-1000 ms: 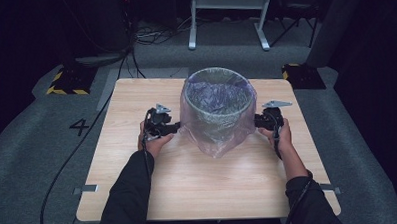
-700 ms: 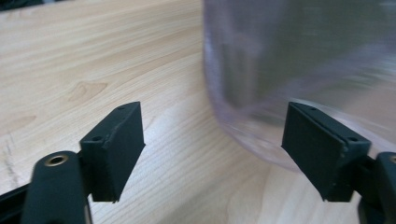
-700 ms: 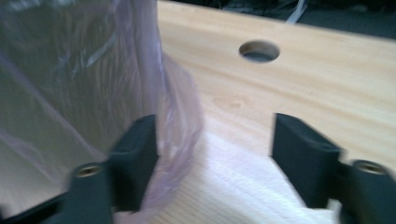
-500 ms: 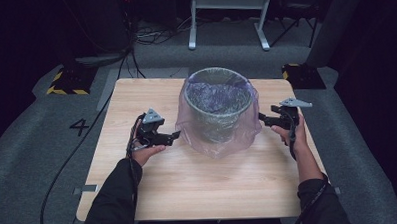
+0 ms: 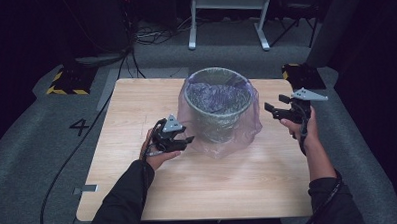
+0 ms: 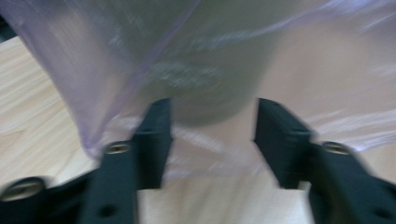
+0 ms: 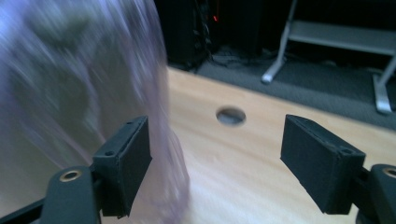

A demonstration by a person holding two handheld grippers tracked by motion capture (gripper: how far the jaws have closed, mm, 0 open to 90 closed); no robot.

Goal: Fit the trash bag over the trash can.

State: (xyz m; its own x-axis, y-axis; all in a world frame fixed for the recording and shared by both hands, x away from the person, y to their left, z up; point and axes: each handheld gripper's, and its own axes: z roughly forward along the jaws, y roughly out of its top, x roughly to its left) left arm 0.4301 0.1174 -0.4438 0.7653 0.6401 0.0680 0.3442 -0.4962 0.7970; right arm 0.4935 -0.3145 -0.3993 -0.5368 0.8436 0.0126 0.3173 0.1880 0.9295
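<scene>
A grey waste bin (image 5: pixel 217 109) stands on the wooden table (image 5: pixel 136 109), lined and draped with a thin purple plastic bag (image 5: pixel 247 125) that hangs down its outside. My left gripper (image 5: pixel 186 141) is open just left of the bag's lower edge. In the left gripper view its jaws stand apart in front of the bag (image 6: pixel 116 60) and the bin (image 6: pixel 219 88). My right gripper (image 5: pixel 269 109) is open, held right of the bin and apart from it. The right gripper view is blurred, with the bag (image 7: pixel 70 93) at its left.
A round cable hole (image 7: pixel 231 115) is cut in the table near the far right side. A white metal frame (image 5: pixel 228 11), cables and yellow-black striped blocks (image 5: pixel 65 81) lie on the grey floor beyond the table.
Both grippers have let go of the bag and drawn outward from the bin. The left one has dropped toward the table's front; the right one has swung out to the right.
</scene>
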